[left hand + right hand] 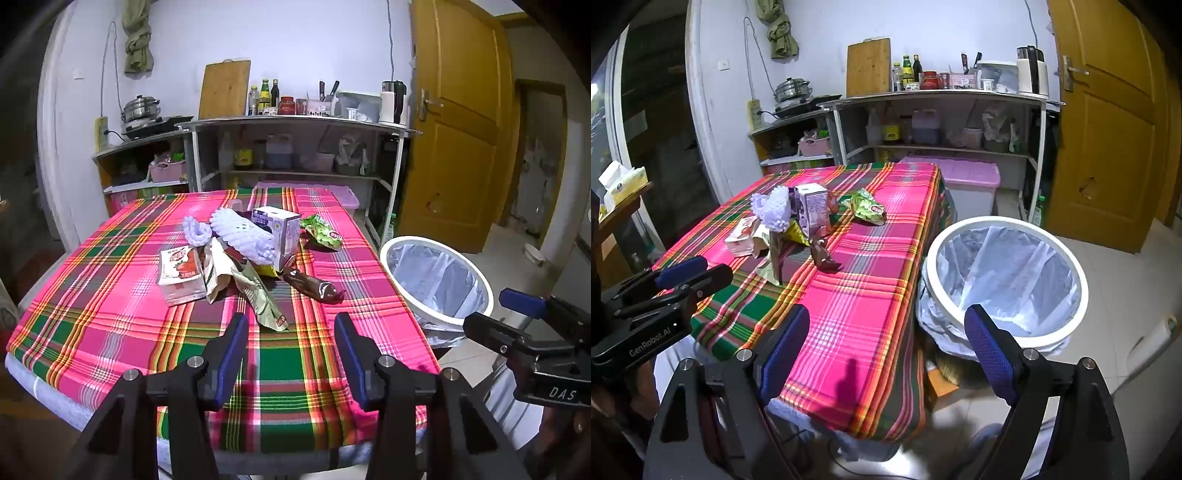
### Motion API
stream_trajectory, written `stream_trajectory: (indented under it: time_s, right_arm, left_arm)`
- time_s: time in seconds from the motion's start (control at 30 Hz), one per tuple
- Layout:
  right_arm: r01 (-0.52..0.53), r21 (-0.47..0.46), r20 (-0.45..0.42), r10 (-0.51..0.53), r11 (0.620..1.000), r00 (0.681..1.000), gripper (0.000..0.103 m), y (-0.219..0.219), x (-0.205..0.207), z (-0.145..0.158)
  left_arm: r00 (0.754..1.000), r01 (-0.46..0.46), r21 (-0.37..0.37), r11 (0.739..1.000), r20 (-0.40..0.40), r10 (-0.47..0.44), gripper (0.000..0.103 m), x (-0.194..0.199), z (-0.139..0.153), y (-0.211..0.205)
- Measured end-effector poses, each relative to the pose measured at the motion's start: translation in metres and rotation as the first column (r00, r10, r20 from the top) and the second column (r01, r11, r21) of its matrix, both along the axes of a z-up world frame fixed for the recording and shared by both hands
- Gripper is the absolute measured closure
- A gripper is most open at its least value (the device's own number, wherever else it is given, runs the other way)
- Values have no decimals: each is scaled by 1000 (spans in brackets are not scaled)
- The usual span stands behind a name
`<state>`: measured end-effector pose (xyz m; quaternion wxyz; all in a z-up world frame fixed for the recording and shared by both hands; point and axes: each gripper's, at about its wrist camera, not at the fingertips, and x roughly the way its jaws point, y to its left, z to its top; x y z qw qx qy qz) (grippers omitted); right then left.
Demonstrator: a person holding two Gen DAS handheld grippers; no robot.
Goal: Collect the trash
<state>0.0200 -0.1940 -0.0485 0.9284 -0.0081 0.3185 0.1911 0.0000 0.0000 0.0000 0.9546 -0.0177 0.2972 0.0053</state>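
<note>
A pile of trash lies mid-table on the pink plaid cloth [332, 288]: a red-and-white carton [181, 275], a purple carton [279, 229], white foam netting [240, 232], a beige wrapper [255, 295], a brown wrapper [314, 286] and a green wrapper [323, 230]. My left gripper [291, 332] is open and empty above the near table edge, short of the pile. My right gripper [886, 328] is open and empty over the table's right corner, beside the white-rimmed bin [1008, 275] lined with a clear bag. The pile also shows in the right wrist view [798, 221].
The bin [437, 277] stands on the floor right of the table. A pink-lidded box [960, 181] sits behind the table. Shelves with bottles, pot and kettle [295, 147] line the back wall. A yellow door [454, 122] is at right.
</note>
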Motion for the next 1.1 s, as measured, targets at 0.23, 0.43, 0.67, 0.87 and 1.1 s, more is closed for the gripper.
stream_trajectory:
  time_s: [0.23,0.43,0.67,0.87,1.1]
  right_arm:
    - [0,-5,1,0,1000,1000,17,0,0,0]
    - [0,-4,-3,0,1000,1000,17,0,0,0]
    - [-1,-6,0,1,1000,1000,17,1,-1,0]
    - [0,-6,-4,0,1000,1000,17,1,-3,0]
    - [1,-7,-6,-1,1000,1000,17,2,-2,2]
  left_arm:
    - [1000,1,-10,1000,-4,-1,55,0,0,0]
    - [1000,1,-13,1000,-5,-1,55,0,0,0]
    - [1000,-4,-12,1000,-8,4,55,0,0,0]
    - [1000,-3,-13,1000,-9,2,55,1,-3,0]
    - [1000,-3,-15,1000,-11,3,55,2,-3,0]
